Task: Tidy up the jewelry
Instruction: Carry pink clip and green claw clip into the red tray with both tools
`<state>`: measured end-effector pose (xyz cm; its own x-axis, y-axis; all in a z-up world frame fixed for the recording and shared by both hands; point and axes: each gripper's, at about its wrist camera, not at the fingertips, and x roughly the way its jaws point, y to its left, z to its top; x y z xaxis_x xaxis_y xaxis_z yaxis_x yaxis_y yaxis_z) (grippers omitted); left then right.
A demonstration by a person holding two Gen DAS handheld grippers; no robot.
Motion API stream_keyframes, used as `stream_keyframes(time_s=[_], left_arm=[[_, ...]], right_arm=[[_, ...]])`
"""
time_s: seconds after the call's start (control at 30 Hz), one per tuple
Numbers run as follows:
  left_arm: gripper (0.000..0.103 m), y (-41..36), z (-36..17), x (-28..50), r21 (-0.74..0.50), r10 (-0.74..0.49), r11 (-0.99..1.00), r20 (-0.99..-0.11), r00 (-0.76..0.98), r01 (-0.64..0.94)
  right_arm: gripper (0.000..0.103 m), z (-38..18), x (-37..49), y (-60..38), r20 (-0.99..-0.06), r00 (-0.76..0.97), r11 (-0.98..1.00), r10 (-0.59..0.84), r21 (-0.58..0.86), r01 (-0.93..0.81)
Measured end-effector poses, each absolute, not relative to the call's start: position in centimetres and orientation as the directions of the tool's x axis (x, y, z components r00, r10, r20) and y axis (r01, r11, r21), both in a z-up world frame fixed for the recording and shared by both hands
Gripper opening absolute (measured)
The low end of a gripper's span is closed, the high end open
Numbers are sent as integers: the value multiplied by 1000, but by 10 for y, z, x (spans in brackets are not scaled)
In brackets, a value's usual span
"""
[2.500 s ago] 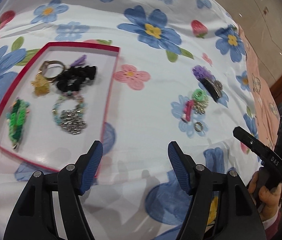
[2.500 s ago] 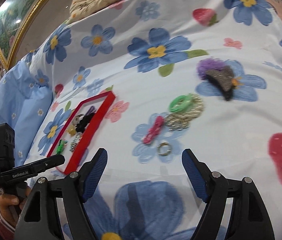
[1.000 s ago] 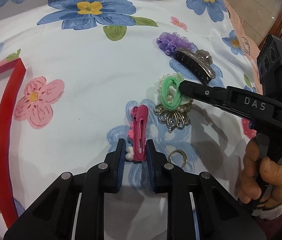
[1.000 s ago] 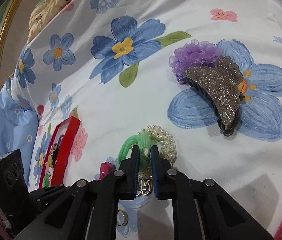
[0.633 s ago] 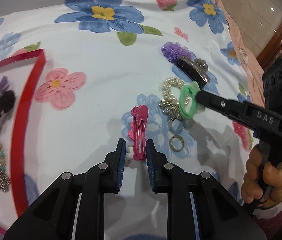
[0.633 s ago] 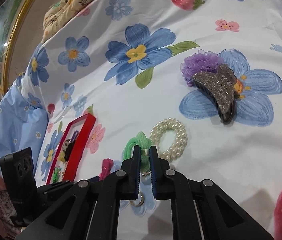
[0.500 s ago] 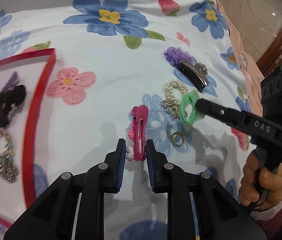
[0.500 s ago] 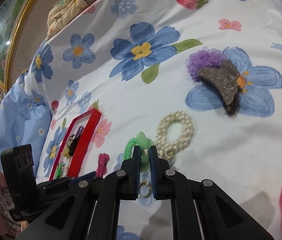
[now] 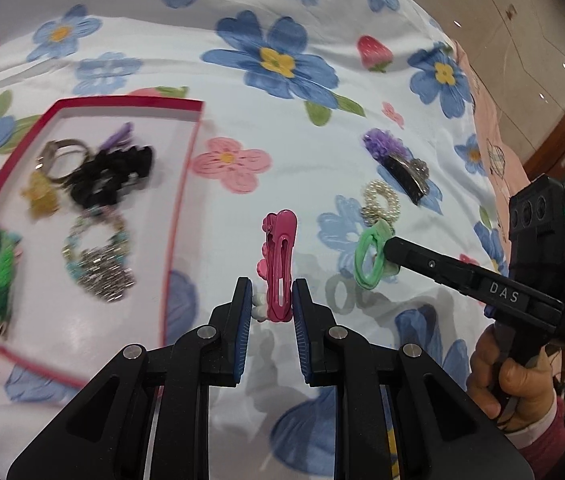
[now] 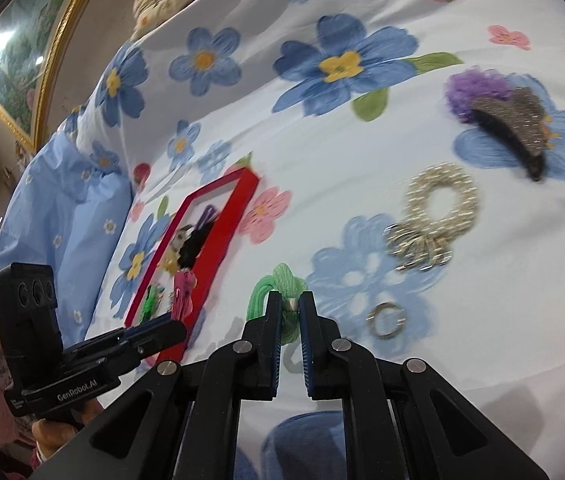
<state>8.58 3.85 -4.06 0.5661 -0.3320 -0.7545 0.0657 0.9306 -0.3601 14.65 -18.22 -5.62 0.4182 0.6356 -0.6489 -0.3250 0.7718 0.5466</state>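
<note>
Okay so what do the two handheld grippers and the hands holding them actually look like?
Both grippers, left gripper and right gripper, are matte black with blue ribbed pads and silver pivot bolts. White lettering reads "DAS" on the right, "GenRobot.AI" on the left. The bare right hand shows a pink cuff.

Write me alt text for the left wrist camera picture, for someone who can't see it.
The left gripper pinches a pink snap hair clip above a white floral bedsheet, just right of a red-rimmed tray holding jewelry. At right, the right gripper holds a green elastic hair tie near a pearl bracelet and a dark glittery claw clip.
</note>
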Motion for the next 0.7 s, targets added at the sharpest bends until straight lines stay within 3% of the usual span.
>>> stream_keyframes(time_s=[0.7], left_arm=[[18, 113, -35, 43, -386, -262, 920, -733, 628, -67]], right_arm=[[8, -45, 125, -101, -655, 326, 720, 682, 524, -454]])
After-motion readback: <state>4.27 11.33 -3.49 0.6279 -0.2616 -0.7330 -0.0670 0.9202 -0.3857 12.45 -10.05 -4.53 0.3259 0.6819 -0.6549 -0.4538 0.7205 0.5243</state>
